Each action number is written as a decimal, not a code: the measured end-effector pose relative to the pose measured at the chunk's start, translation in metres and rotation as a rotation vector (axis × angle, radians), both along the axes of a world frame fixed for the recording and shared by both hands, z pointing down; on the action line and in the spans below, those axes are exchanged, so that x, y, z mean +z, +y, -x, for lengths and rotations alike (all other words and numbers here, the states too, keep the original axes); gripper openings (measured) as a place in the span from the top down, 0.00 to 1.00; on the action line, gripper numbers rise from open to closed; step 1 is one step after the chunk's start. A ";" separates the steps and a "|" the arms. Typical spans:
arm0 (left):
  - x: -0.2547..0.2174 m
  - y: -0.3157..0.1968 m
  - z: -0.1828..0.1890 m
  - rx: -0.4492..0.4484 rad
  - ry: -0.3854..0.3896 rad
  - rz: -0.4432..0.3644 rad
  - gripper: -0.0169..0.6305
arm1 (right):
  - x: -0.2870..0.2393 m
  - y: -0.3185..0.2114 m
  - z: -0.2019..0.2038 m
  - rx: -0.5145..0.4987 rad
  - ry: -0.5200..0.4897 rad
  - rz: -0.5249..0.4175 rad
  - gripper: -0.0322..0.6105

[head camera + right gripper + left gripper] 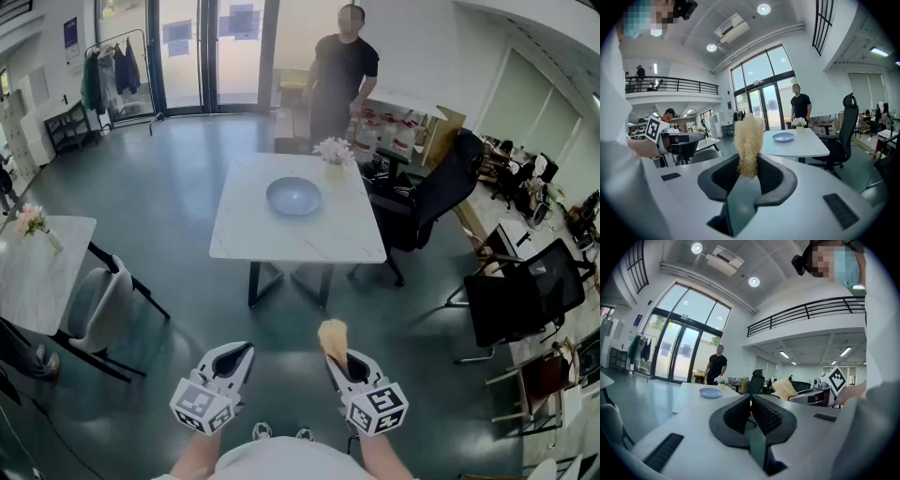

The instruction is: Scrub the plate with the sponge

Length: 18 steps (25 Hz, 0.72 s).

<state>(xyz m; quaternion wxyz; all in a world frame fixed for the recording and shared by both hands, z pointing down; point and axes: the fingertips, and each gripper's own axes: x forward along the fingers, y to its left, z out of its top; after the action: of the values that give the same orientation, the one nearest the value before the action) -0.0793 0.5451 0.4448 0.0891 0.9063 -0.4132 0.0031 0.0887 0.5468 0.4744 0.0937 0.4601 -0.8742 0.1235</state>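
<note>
left gripper [242,352]: white shell, black ribbed pads [765,416] | right gripper [339,364]: same | marker cubes [202,405]: black-and-white squares | top [281,461]: white | shoes [262,430]: white

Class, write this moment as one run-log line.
right gripper: shut on sponge | left gripper: shut, empty | plate: on table, untouched

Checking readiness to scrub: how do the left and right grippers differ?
The left gripper is shut pad to pad; the right gripper is shut on the sponge. The left gripper's tip is bare; the sponge juts from the right gripper's. Both are short of the table and plate.
</note>
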 end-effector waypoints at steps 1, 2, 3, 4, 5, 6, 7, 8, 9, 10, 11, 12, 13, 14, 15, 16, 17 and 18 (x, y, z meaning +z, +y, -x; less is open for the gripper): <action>0.000 -0.001 0.003 0.002 0.003 -0.002 0.91 | -0.001 -0.001 0.003 0.004 -0.009 0.000 0.77; -0.001 -0.002 0.006 0.004 0.006 -0.004 0.91 | -0.001 -0.002 0.006 0.008 -0.017 -0.001 0.77; -0.001 -0.003 0.010 0.007 0.008 -0.006 0.91 | -0.002 -0.003 0.009 0.012 -0.025 -0.002 0.77; 0.000 -0.003 0.015 0.010 0.009 -0.008 0.91 | -0.002 -0.004 0.013 0.017 -0.029 -0.004 0.77; 0.001 -0.004 0.019 0.014 0.009 -0.009 0.91 | -0.001 -0.005 0.017 0.023 -0.030 -0.006 0.77; 0.003 -0.005 0.024 0.017 0.009 -0.008 0.91 | 0.000 -0.005 0.021 0.028 -0.029 -0.007 0.77; 0.004 -0.006 0.027 0.020 0.009 -0.007 0.91 | 0.001 -0.006 0.024 0.034 -0.030 -0.007 0.77; 0.005 -0.008 0.030 0.024 0.010 -0.006 0.91 | 0.002 -0.006 0.026 0.039 -0.032 -0.007 0.77; 0.006 -0.009 0.032 0.029 0.012 -0.006 0.91 | 0.003 -0.007 0.027 0.043 -0.035 -0.006 0.77; 0.007 -0.011 0.033 0.034 0.013 -0.005 0.91 | 0.003 -0.007 0.028 0.048 -0.036 -0.005 0.77; 0.008 -0.012 0.033 0.037 0.015 -0.005 0.91 | 0.003 -0.008 0.029 0.052 -0.036 -0.005 0.77; 0.008 -0.015 0.034 0.040 0.018 -0.005 0.91 | 0.003 -0.010 0.029 0.056 -0.035 -0.004 0.77; 0.008 -0.017 0.035 0.041 0.023 -0.004 0.91 | 0.003 -0.011 0.029 0.060 -0.035 -0.001 0.77; 0.008 -0.020 0.036 0.043 0.027 -0.001 0.91 | 0.003 -0.013 0.029 0.064 -0.035 0.003 0.77; 0.008 -0.023 0.036 0.044 0.031 0.002 0.91 | 0.004 -0.016 0.029 0.066 -0.034 0.007 0.77; 0.010 -0.027 0.036 0.045 0.033 0.006 0.91 | 0.005 -0.019 0.028 0.068 -0.034 0.011 0.77; 0.012 -0.032 0.036 0.045 0.034 0.008 0.91 | 0.007 -0.023 0.028 0.069 -0.034 0.014 0.77; 0.014 -0.038 0.034 0.044 0.036 0.008 0.91 | 0.009 -0.030 0.026 0.068 -0.035 0.016 0.77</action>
<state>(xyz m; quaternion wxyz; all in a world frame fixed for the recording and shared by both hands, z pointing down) -0.1138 0.5070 0.4583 0.0998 0.9146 -0.3916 -0.0096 0.0624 0.5173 0.4833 0.0775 0.4866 -0.8586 0.1415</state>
